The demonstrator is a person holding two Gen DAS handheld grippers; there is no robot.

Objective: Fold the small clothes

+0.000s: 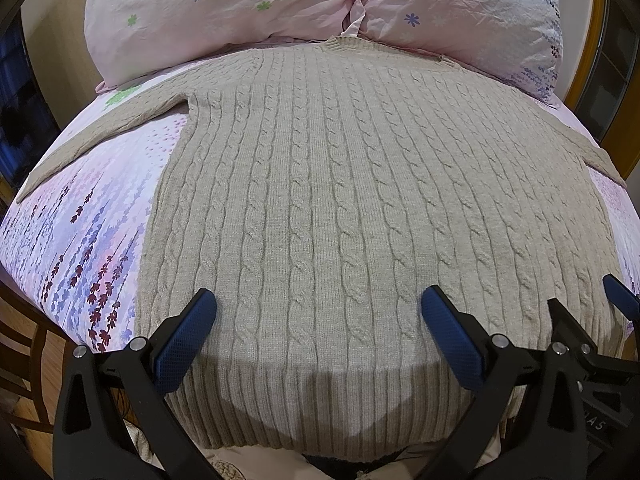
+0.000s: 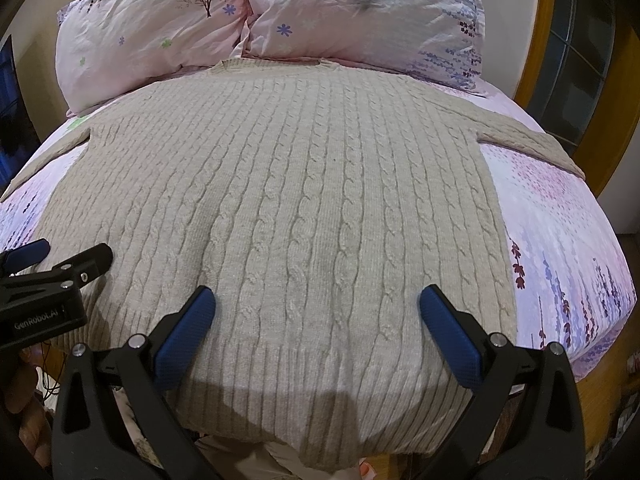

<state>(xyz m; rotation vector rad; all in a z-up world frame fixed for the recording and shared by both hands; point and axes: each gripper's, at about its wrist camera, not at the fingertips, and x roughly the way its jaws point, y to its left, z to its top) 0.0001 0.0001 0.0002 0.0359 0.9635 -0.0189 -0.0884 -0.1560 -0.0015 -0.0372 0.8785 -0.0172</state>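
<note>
A beige cable-knit sweater (image 1: 340,200) lies spread flat across a bed (image 1: 80,232) covered in a pink sheet printed with purple flowers. Its neckline sits at the far end, just against two pink pillows (image 1: 224,12), and its ribbed hem (image 1: 320,412) reaches the near edge of the mattress. The sleeves stretch out to either side, the left sleeve (image 1: 100,128) angled over the sheet and the right sleeve (image 2: 532,144) running toward the bed's far side.

The left gripper (image 1: 319,312) hovers above the hem with its blue-padded fingers (image 1: 184,344) spread wide, grasping nothing. The right gripper (image 2: 318,312) hangs over the same lower part of the sweater, its jaws likewise wide apart and empty. Each tool shows at the edge of the other's view, the two side by side near the hem.

A wooden frame with glass panes (image 2: 576,52) stands beyond the bed on the right, and a wooden chair (image 1: 28,344) sits beside the bed's left edge.
</note>
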